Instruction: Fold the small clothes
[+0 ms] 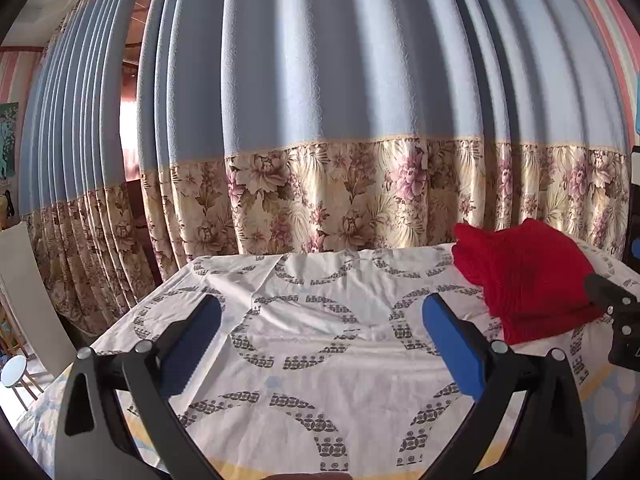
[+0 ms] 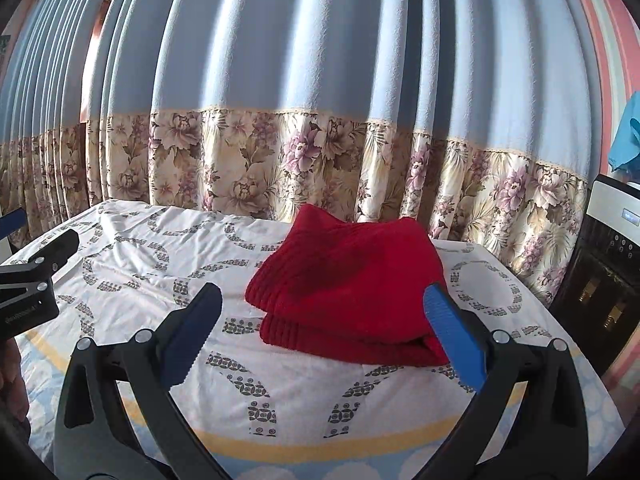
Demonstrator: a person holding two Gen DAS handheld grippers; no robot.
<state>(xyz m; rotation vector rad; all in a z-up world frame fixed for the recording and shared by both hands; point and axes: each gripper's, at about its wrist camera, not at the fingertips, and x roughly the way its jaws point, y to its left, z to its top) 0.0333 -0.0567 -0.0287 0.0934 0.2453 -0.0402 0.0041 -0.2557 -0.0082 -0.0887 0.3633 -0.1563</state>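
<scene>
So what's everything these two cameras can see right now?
sweater: one, red, folded, lying on the sheet toward the far right side.
sheet: one, white with grey ring pattern, spread over the table.
curtain: one, blue with a floral hem, hanging behind the table.
stool: one, white-topped, on the floor at the left.
dispenser: one, black and white, right of the table.
cloth: one, blue, hanging at the right edge.
left gripper: one, black with blue pads, open, over bare sheet, left of the sweater.
right gripper: one, black with blue pads, open, in front of the sweater and holding nothing.
</scene>
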